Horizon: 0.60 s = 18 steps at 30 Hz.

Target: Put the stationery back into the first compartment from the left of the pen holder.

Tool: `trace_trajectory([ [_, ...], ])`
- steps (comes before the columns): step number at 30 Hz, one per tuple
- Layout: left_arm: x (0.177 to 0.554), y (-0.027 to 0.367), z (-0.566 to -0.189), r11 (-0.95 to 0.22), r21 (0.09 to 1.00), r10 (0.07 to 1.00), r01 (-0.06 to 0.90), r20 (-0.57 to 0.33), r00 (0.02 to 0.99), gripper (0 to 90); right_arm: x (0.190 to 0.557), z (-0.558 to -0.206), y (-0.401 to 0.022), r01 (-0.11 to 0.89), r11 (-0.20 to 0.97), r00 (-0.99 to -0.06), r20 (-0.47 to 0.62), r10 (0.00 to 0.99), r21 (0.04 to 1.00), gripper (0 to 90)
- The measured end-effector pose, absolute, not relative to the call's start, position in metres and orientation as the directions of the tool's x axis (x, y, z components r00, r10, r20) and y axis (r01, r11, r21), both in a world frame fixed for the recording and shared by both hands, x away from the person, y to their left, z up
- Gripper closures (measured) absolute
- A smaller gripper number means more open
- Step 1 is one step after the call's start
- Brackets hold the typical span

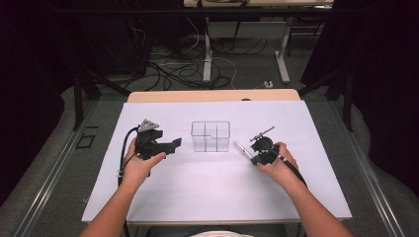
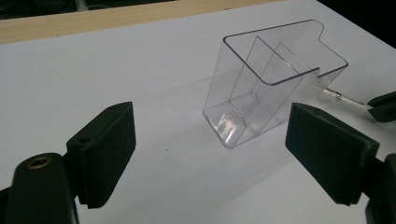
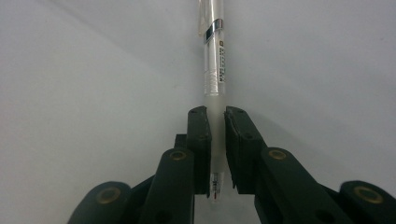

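A clear plastic organiser box with inner dividers stands upright in the middle of the white table sheet. My left gripper rests to its left, jaws wide open and empty; in the left gripper view the organiser box sits ahead between the pads. My right gripper lies to the box's right, shut on a clear pen. In the right gripper view the pen runs straight up out of my right gripper, its tip end down between the jaws.
A small black and metal part lies just beyond the right gripper. The table's wooden back edge is behind the box. Beyond it are desk legs and loose cables on the floor.
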State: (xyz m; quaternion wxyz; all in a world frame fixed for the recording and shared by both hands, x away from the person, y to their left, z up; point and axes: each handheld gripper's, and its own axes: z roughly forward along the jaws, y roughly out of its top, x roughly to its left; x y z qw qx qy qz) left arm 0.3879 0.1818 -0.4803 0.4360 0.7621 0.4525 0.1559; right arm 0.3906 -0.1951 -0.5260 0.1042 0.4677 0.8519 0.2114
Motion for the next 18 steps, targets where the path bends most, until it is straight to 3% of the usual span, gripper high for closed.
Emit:
trace_trajectory([
  [9, 0.387, 0.183, -0.478, -0.201, 0.809, 0.824, 0.552, -0.165, 0.542, 16.1, 0.377, -0.519, -0.198, 0.687, 0.567, -0.588, -0.111, 0.801, 0.455, 80.7],
  [18, 0.388, 0.182, -0.479, -0.197, 0.811, 0.825, 0.551, -0.166, 0.539, 16.2, 0.361, -0.511, -0.198, 0.498, 0.742, -0.705, -0.289, 0.648, 0.449, 80.6],
])
